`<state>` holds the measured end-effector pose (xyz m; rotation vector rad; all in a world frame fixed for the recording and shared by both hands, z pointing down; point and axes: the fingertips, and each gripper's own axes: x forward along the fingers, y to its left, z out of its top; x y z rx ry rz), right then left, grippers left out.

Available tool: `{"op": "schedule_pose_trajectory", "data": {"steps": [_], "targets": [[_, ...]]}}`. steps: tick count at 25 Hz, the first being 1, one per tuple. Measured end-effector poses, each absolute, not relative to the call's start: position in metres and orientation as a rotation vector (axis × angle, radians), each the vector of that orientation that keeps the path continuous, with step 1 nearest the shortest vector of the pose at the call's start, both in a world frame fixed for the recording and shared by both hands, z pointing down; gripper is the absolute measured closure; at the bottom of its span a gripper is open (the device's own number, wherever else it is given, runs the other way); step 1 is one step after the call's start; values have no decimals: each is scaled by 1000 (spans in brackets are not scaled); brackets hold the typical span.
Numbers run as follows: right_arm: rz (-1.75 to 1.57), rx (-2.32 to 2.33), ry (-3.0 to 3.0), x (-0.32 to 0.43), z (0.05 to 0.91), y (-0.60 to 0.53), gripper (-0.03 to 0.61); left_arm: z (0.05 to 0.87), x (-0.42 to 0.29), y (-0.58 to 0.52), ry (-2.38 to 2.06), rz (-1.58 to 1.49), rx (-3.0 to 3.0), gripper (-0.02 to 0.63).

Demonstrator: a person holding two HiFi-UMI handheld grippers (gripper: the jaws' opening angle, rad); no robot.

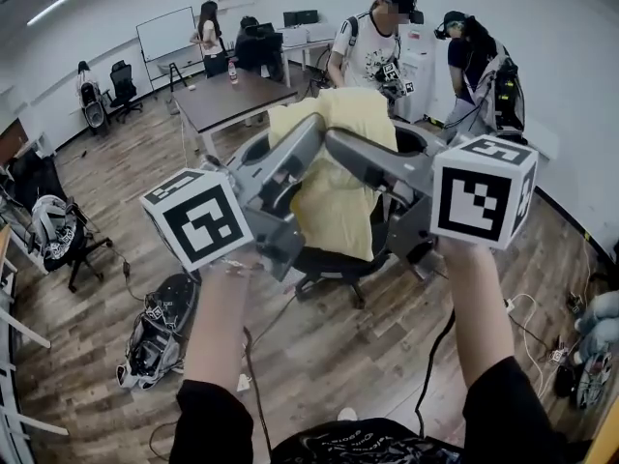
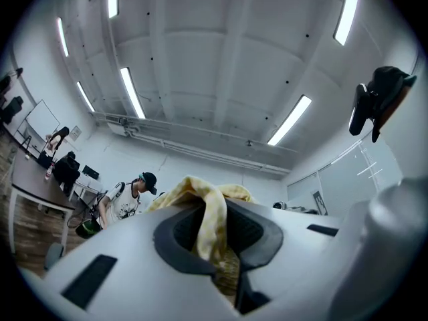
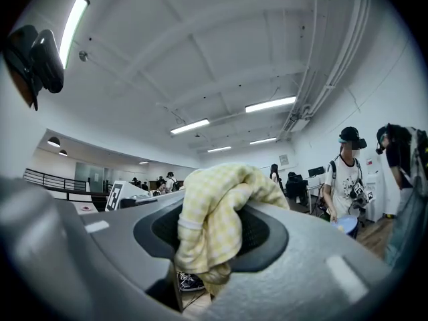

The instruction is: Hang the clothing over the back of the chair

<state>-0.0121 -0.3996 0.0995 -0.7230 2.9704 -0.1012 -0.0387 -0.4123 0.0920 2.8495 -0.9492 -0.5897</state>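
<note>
Your left gripper (image 2: 212,227) has its jaws nearly together, pinching a thin fold of the yellow checked clothing (image 2: 208,212). Your right gripper (image 3: 208,236) stands a little wider, clamped on a thicker bunch of the same cloth. Both tips meet close together at the garment's top edge, and it hangs down from them across the black office chair (image 1: 329,264), hiding most of the backrest. Whether cloth touches chair, I cannot tell. Farther off stand a brown table (image 1: 237,100) to the left and a person in a white shirt (image 1: 372,51).
</note>
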Motion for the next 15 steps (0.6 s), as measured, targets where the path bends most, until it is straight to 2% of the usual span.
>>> {"op": "schedule_pose_trajectory", "data": {"steps": [6, 11, 15], "targets": [[-37, -668, 2986, -2, 87, -416, 411, 78, -30, -428, -965, -581, 2870, 575], [-265, -683, 3049, -3, 159, -431, 411, 148, -31, -444, -952, -417, 2747, 574], [-456, -604, 3055, -6, 201, -425, 411, 189, -39, -437, -945, -422, 2666, 574]]}}
